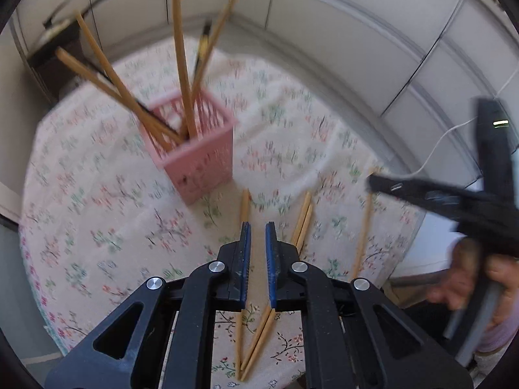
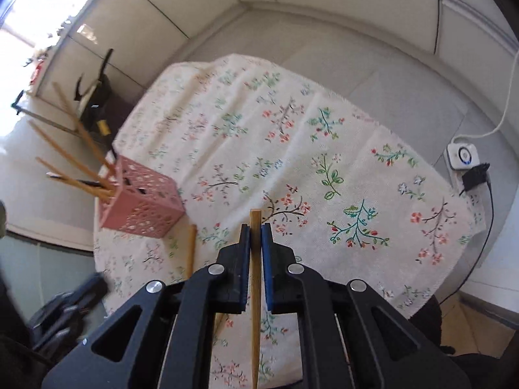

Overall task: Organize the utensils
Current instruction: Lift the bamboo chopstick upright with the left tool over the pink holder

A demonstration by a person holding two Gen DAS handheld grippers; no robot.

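A floral cloth [image 1: 292, 149] covers the table and carries everything else. On its far left side stands a pink basket [image 1: 198, 155], upright, with several wooden chopsticks [image 1: 181, 64] leaning out of it in different directions; the right wrist view shows the same basket [image 2: 142, 204] at the left edge of the cloth [image 2: 324, 168]. Loose chopsticks lie flat on the near part of the cloth: a pair [image 1: 303, 220] just right of the left gripper, a single one [image 1: 361, 236] further right, and others partly hidden under the gripper. The left gripper [image 1: 257, 230] hovers over the near cloth, its jaws a narrow gap apart with nothing between them. The right gripper [image 2: 256, 230] is clamped on a single chopstick [image 2: 255, 291], which runs lengthwise between the pads and sticks out past the tips. Another chopstick [image 2: 191, 249] lies on the cloth near the basket.
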